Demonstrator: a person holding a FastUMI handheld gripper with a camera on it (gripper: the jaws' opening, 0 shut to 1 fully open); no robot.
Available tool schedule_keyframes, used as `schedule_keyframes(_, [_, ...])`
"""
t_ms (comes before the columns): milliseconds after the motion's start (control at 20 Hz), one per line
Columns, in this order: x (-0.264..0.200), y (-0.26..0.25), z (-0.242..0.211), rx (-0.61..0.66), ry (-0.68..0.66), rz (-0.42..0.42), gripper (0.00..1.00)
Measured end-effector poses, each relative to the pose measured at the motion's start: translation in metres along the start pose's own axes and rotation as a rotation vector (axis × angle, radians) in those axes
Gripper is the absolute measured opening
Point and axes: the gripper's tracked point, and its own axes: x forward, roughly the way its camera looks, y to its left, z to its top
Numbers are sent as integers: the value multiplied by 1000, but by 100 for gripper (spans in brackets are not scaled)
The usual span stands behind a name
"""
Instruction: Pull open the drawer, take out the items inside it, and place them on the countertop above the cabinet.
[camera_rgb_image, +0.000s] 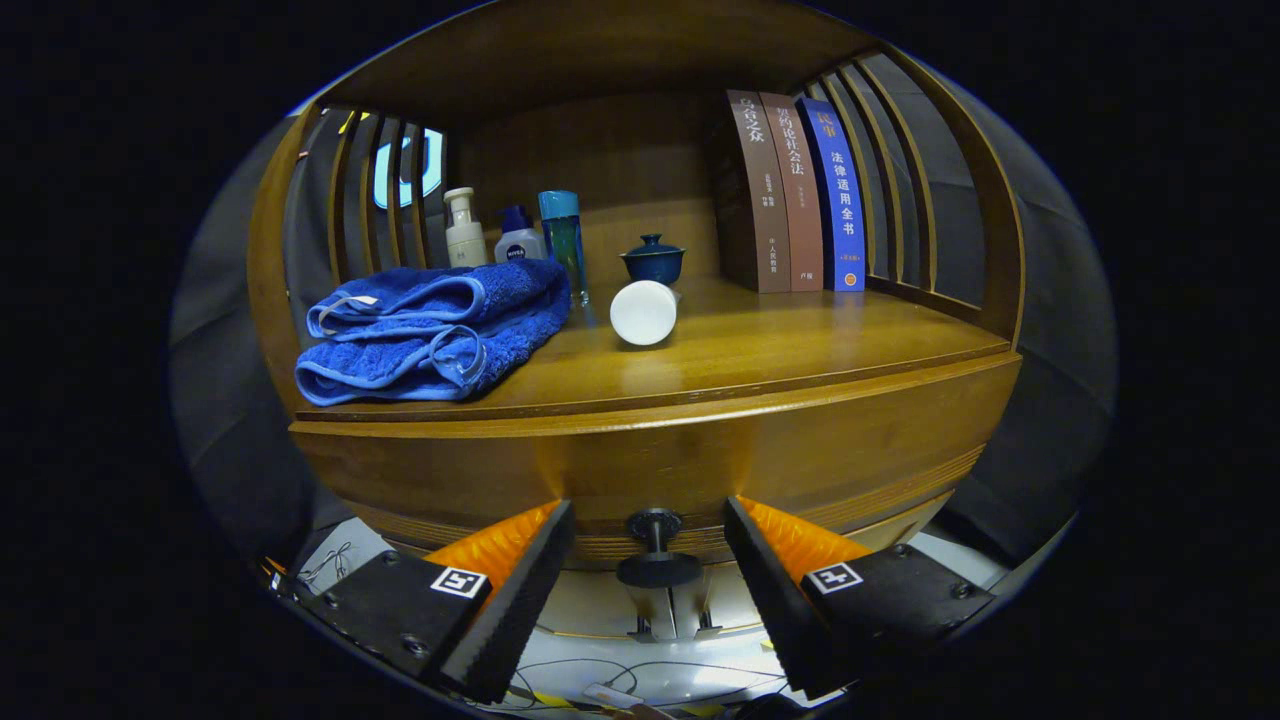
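The wooden cabinet's drawer front (800, 450) sits flush under the countertop edge (700, 395), and nothing inside the drawer shows. Its dark round knob (657, 560) sticks out toward me. My gripper (648, 508) is open, with one finger on each side of the knob and a gap left on both sides. Neither finger touches the knob.
On the countertop lie a folded blue towel (435, 330) and a white cylinder on its side (644, 312). Behind them stand a dark blue lidded cup (653, 260), three bottles (515, 238) and three upright books (800, 190). Slatted wooden sides close off both ends. Cables (600, 680) lie on the pale floor below.
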Motion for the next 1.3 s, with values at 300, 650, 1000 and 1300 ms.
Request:
schedule_keyframes(300, [-10,1,-4,-2,47,18,100])
schedule_keyframes(650, [-101,15,52,-7,-91,65,100])
schedule_keyframes(1000, [-210,21,104,-46,-268,58,99])
schedule_keyframes(1300, [-277,17,127,-70,-362,39,99])
